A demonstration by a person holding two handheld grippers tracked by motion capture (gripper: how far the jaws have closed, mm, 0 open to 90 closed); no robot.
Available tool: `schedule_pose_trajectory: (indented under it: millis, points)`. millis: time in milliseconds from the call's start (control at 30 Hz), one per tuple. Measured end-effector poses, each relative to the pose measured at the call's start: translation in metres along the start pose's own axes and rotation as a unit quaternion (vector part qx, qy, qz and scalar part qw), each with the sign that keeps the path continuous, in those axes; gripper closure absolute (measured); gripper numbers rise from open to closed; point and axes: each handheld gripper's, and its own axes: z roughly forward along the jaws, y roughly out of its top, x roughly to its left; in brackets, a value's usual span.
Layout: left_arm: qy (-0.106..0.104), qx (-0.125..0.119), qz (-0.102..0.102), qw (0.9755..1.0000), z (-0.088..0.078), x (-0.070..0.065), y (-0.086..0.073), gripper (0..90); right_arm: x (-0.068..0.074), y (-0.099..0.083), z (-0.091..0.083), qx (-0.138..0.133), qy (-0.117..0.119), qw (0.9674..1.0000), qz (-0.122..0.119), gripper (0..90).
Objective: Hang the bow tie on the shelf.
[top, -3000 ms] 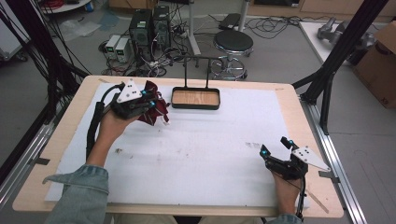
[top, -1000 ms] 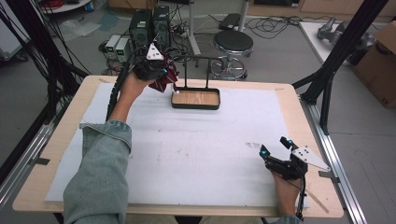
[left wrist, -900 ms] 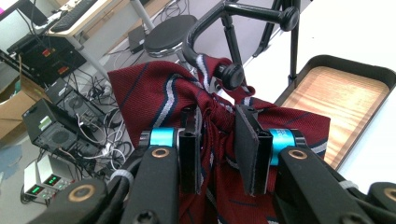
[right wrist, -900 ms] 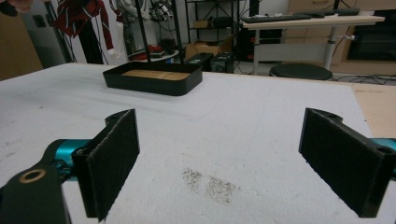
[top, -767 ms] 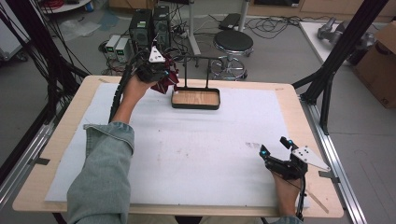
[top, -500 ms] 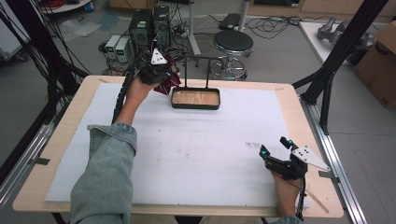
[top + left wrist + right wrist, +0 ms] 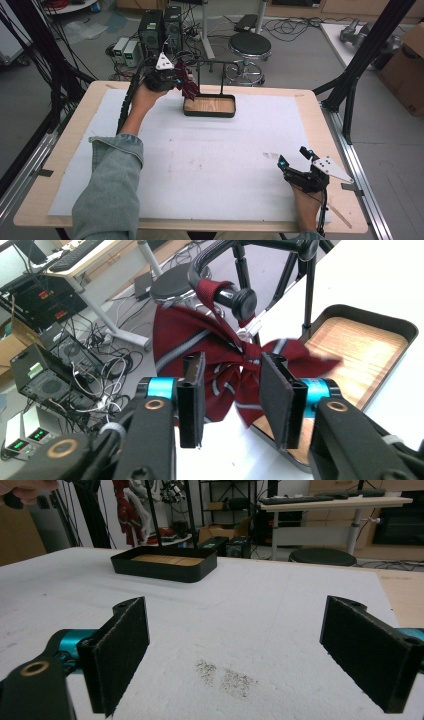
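Maroon cloth, a striped bow tie (image 7: pixel 235 372), hangs by its strap from the black bar of the stand (image 7: pixel 240 297), beside the near-left corner of the wood-bottomed tray (image 7: pixel 209 106). Three seconds back the left gripper (image 7: pixel 176 80) held the tie low over the bench's left side; since then it has travelled up to the stand's left end, and over the last second it has barely shifted. In the left gripper view its fingers (image 7: pixel 192 399) stand apart with the tie's knot showing in the gap beyond them; whether either pad touches the cloth cannot be told. The right gripper (image 7: pixel 295 161) has stayed put near the bench's (image 7: pixel 325 130) right front corner throughout, its fingers (image 7: pixel 121 650) spread wide over the bare surface.

A white foam sheet (image 7: pixel 220 165) covers most of the pale wooden bench, with a small dark smudge (image 7: pixel 227 677) just ahead of the right gripper. Beyond the far edge stand computer towers (image 7: pixel 160 27) amid tangled cables, a round black stool (image 7: pixel 249 46) and, at the right, a cardboard box (image 7: pixel 407 65) on the grey floor.
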Motion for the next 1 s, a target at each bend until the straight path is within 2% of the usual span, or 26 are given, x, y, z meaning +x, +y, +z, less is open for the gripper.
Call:
schedule_pose_trajectory:
  millis: [267,367,567,867,1000]
  points:
    - [0.004,-0.02,-0.017,0.9997,-0.02,0.004,-0.007,57.5,0.0,0.0,0.0,0.001,-0.001,1.0,0.003,11.4]
    - [0.015,-0.024,-0.017,0.9994,-0.029,0.005,-0.008,53.1,0.0,0.0,0.0,0.0,-0.001,1.0,0.002,11.4]
    - [0.02,-0.039,-0.034,0.9984,-0.05,0.006,-0.011,45.2,-0.001,0.0,0.0,-0.001,-0.003,1.0,0.005,11.4]
    - [0.035,-0.078,-0.054,0.9949,-0.092,0.002,-0.021,39.4,-0.003,0.0,0.0,-0.004,-0.009,0.9999,0.012,11.4]
    - [0.044,-0.086,-0.062,0.9933,-0.105,-0.001,-0.028,35.0,-0.003,0.0,0.0,-0.005,-0.01,0.9998,0.015,11.4]
